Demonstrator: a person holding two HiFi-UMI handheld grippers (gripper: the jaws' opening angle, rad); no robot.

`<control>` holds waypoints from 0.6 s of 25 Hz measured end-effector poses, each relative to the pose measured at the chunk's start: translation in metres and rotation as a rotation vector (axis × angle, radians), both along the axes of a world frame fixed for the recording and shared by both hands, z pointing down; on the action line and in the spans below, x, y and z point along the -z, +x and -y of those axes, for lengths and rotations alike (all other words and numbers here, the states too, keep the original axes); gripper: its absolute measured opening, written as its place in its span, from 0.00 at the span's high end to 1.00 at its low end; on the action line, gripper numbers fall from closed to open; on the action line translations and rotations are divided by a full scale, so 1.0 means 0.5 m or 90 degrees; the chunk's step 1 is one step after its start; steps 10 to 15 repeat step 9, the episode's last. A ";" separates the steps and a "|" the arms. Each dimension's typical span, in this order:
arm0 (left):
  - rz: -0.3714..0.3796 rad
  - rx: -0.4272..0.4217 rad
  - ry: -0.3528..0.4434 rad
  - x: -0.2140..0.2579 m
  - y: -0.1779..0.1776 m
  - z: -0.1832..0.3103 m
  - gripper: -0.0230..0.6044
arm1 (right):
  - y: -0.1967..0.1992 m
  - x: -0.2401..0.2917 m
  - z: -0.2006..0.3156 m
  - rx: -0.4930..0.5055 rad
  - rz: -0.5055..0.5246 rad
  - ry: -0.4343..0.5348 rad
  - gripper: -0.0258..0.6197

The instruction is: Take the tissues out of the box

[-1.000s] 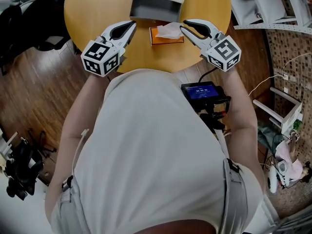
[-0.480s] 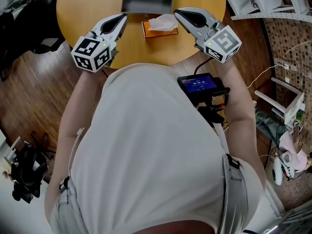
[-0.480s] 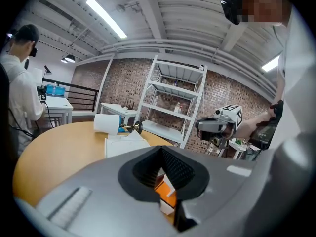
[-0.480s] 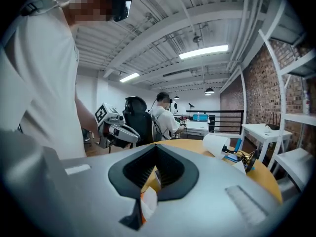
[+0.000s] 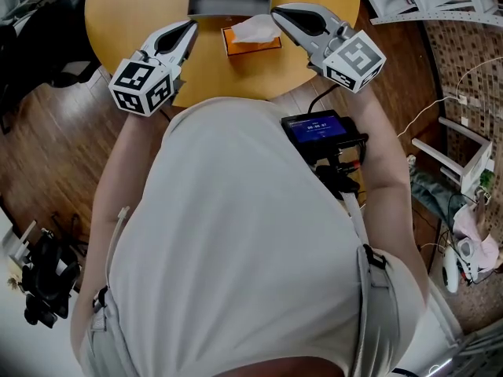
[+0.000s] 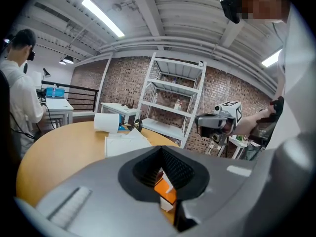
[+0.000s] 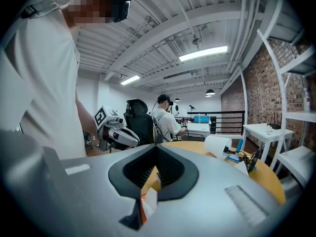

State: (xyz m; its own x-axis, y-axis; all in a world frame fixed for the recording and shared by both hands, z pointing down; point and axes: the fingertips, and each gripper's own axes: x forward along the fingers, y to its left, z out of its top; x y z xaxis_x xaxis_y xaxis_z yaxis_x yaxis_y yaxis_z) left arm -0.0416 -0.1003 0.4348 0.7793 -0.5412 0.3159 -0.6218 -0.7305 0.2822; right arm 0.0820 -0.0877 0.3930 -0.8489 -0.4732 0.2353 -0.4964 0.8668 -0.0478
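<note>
- The orange tissue box (image 5: 251, 41) sits on the round wooden worktop (image 5: 126, 6), with a white tissue (image 5: 255, 27) standing out of its top.
- Right tool (image 5: 277, 11): jaws closed, tips at the tissue's raised edge; whether they pinch it is unclear.
- Left tool (image 5: 192, 27): jaws together, holding nothing, just left of the box.
- A grey open box (image 5: 228, 0) stands just behind.

The head view's top edge cuts the grey box (image 5: 228, 5). Through my 2 jaw gaps only slivers of the orange tissue box (image 6: 168, 192) show; its tissue (image 5: 255, 28) may touch my right gripper (image 5: 277, 11), too small to tell.
</note>
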 end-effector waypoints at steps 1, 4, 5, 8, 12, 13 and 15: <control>0.000 -0.001 -0.001 -0.002 0.003 -0.002 0.96 | 0.000 -0.001 -0.001 0.000 0.000 0.000 0.96; -0.001 -0.002 -0.005 -0.005 0.006 -0.004 0.96 | 0.001 -0.002 -0.003 0.003 -0.002 0.001 0.96; -0.001 -0.003 -0.005 -0.005 0.007 -0.005 0.96 | 0.002 -0.002 -0.004 0.002 -0.002 0.002 0.96; 0.000 -0.004 -0.005 -0.004 0.006 -0.006 0.96 | 0.003 -0.002 -0.003 -0.002 0.001 0.000 0.96; 0.000 -0.004 -0.005 -0.004 0.006 -0.007 0.96 | 0.004 -0.002 -0.004 -0.004 0.003 -0.001 0.96; 0.000 -0.004 -0.005 -0.004 0.006 -0.007 0.96 | 0.004 -0.002 -0.004 -0.004 0.003 -0.001 0.96; 0.000 -0.004 -0.005 -0.004 0.006 -0.007 0.96 | 0.004 -0.002 -0.004 -0.004 0.003 -0.001 0.96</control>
